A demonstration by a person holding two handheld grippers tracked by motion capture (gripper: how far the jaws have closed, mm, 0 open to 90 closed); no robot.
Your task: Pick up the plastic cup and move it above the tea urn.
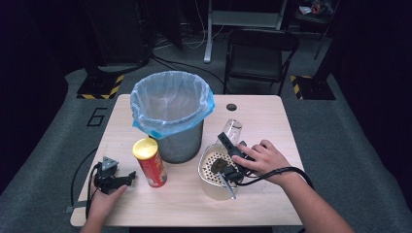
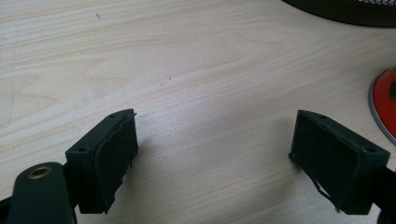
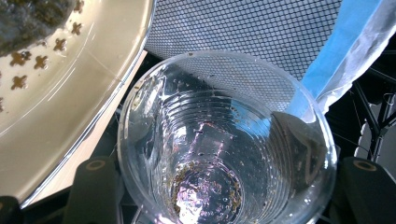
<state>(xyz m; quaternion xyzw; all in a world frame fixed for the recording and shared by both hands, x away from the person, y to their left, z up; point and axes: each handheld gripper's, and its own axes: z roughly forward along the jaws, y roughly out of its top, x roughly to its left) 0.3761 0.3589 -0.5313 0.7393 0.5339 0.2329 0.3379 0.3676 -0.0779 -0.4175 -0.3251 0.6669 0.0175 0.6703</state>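
Note:
My right gripper (image 1: 228, 141) is shut on a clear plastic cup (image 1: 232, 129), held tilted just beyond a cream perforated strainer bowl (image 1: 204, 174). In the right gripper view the cup (image 3: 224, 140) sits between my two jaws, its mouth toward the camera and brownish residue on its bottom. A dark clump (image 1: 217, 165) lies in the bowl. My left gripper (image 1: 130, 177) rests open on the table (image 1: 272, 194), left of a red can with a yellow lid (image 1: 150, 162). In the left gripper view nothing lies between its jaws (image 2: 215, 158), only bare wood.
A mesh waste bin (image 1: 180, 143) with a blue-edged liner (image 1: 170, 104) stands at the table's back middle, close behind the can and the cup. The can's base (image 2: 385, 105) is near my left gripper's right jaw. A folding chair (image 1: 260, 53) stands beyond the table.

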